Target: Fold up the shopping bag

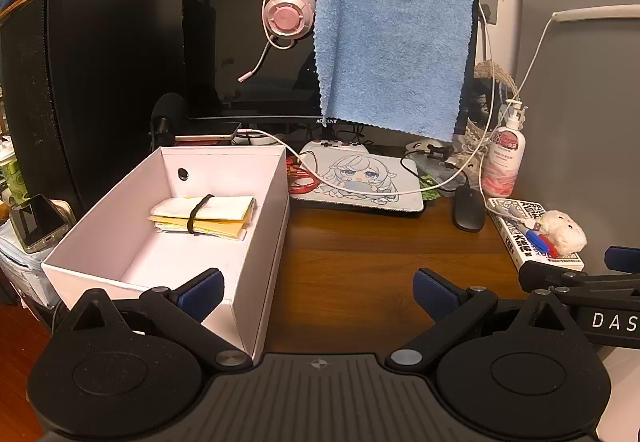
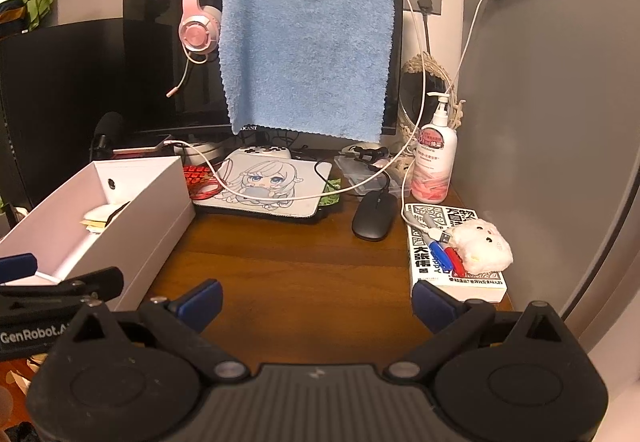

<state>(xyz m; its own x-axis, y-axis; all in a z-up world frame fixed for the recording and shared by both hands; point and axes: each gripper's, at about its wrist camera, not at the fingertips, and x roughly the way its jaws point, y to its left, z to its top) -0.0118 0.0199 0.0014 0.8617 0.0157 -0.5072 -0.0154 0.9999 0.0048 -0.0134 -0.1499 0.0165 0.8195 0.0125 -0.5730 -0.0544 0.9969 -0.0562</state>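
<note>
Wooden desk (image 1: pixel 352 258) bare in the middle; white box (image 1: pixel 264 242) at its left, folded shopping bag (image 1: pixel 204 216) banded inside; left hand-held gripper (image 1: pixel 318 288) and right hand-held gripper (image 2: pixel 318 296) both wide open, empty.

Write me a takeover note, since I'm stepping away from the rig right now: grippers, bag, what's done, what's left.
Left gripper: open, holding nothing, above the wooden desk beside the white box.
Right gripper: open, holding nothing, over the desk's bare middle.
Bag: a folded yellow and white bundle with a black band around it lies inside the box; it looks like the folded shopping bag.
Done: apparently folding, banding and boxing.
Left: seemingly nothing; confirm.
</note>
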